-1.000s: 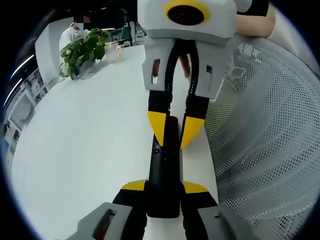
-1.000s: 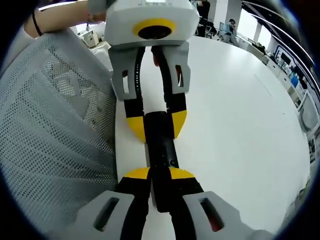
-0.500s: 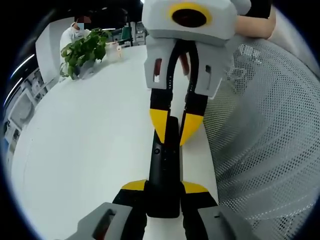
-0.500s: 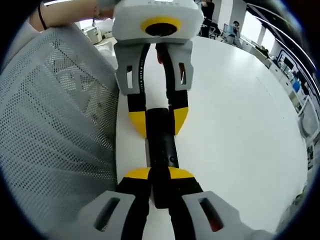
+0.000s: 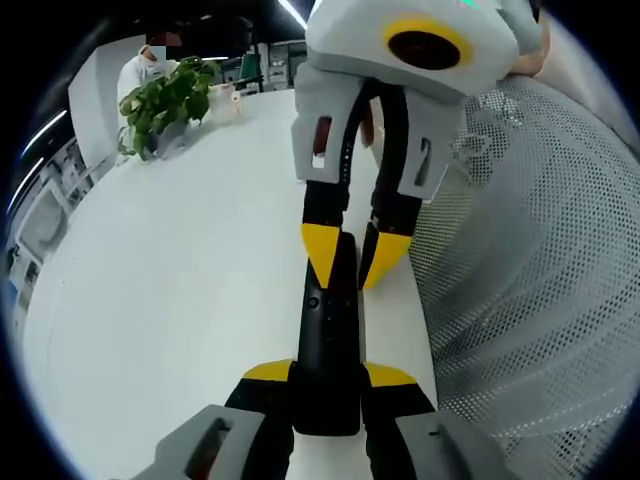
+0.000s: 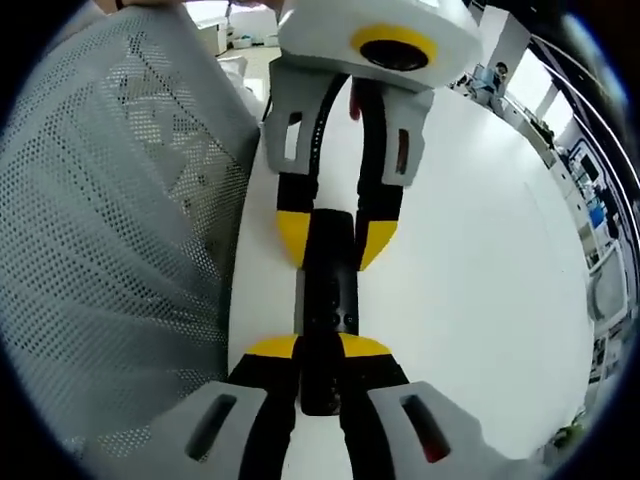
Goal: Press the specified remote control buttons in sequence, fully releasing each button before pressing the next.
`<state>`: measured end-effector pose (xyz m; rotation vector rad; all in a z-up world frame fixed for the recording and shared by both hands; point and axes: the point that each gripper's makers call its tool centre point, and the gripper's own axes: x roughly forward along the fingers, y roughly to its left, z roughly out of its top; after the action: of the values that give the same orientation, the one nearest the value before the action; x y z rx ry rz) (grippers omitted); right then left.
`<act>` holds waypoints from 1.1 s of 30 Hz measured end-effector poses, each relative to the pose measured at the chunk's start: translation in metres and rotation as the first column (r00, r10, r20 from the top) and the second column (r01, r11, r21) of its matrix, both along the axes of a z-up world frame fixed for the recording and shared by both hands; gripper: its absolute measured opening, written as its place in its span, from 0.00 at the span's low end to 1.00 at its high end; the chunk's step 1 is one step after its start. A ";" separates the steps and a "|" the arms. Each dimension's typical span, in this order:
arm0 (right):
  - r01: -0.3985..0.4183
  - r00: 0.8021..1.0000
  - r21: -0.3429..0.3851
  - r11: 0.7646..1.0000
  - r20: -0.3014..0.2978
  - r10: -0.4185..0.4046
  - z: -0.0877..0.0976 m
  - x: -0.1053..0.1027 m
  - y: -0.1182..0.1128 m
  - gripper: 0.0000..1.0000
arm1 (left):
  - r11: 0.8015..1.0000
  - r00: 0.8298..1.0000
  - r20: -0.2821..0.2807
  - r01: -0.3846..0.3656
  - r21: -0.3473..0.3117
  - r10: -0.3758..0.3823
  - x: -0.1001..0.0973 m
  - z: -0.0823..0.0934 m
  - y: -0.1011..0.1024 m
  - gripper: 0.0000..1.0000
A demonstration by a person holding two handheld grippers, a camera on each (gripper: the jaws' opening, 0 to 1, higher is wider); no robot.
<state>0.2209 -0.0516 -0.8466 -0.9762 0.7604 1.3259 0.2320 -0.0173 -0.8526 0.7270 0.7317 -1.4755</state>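
Observation:
A slim black remote control point(image 5: 328, 330) lies lengthwise just above the white table point(image 5: 180, 260), held at both ends. In the left gripper view my left gripper point(image 5: 328, 375) is shut on its near end, yellow tips on either side. The right gripper point(image 5: 352, 258) comes down from the top and is shut on the far end. The right gripper view mirrors this: my right gripper point(image 6: 318, 348) clamps the remote control point(image 6: 330, 290) at the bottom, and the left gripper point(image 6: 335, 240) clamps it from above. Small round buttons show on the remote's top face.
A grey mesh chair back point(image 5: 530, 280) stands close along the table's edge, right beside the remote, and appears as the mesh chair back point(image 6: 110, 220) in the right gripper view. A potted plant point(image 5: 165, 100) stands at the table's far end, with a person point(image 5: 150, 65) behind it.
The right gripper has tilted, its body leaning to the right in the left gripper view, and its own view has shifted. The remote stays clamped at both ends.

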 end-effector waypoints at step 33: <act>0.109 0.992 0.078 0.991 -0.076 -0.103 0.003 0.002 -0.001 0.10 | 1.000 1.000 0.006 0.003 0.009 -0.003 -0.001 0.000 0.000 0.25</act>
<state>0.2233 -0.0528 -0.8432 -0.8155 0.7951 1.2947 0.2312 -0.0172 -0.8527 0.7391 0.7329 -1.4727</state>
